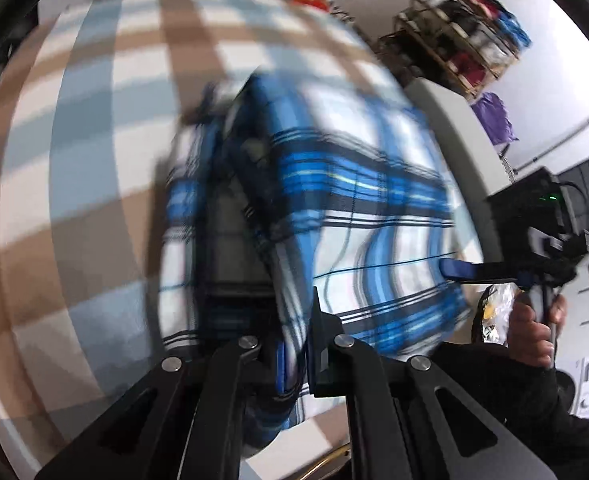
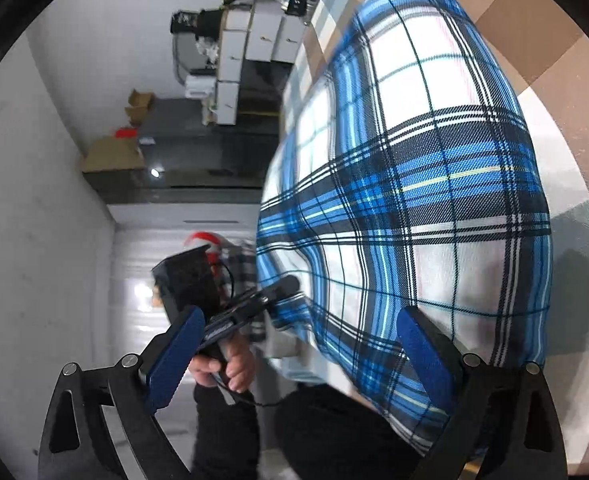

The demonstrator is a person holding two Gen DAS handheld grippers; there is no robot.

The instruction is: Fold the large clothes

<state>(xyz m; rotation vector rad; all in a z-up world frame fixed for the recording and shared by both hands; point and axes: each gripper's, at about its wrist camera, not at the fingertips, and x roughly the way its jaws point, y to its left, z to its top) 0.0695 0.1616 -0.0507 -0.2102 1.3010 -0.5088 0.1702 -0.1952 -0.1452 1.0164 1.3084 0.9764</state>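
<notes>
A blue, white and black plaid garment (image 1: 374,208) lies bunched on a table covered with a brown, white and grey checked cloth (image 1: 94,160). My left gripper (image 1: 292,360) is shut on a fold of the garment's near edge, and the picture is blurred. In the right wrist view the same garment (image 2: 434,184) spreads wide. My right gripper (image 2: 298,354) stands open at the garment's edge with nothing pinched; its right pad (image 2: 422,352) lies over the fabric. A hand (image 2: 226,364) holds the left gripper (image 2: 282,286), whose tip meets the garment's edge.
A rack of clothes (image 1: 462,40) and a purple garment (image 1: 494,116) stand by the far wall. White boxes (image 2: 254,52) and cardboard boxes (image 2: 114,156) sit beyond the table. The table's edge (image 1: 466,132) runs close to the garment. A dark sleeve (image 1: 514,380) is nearby.
</notes>
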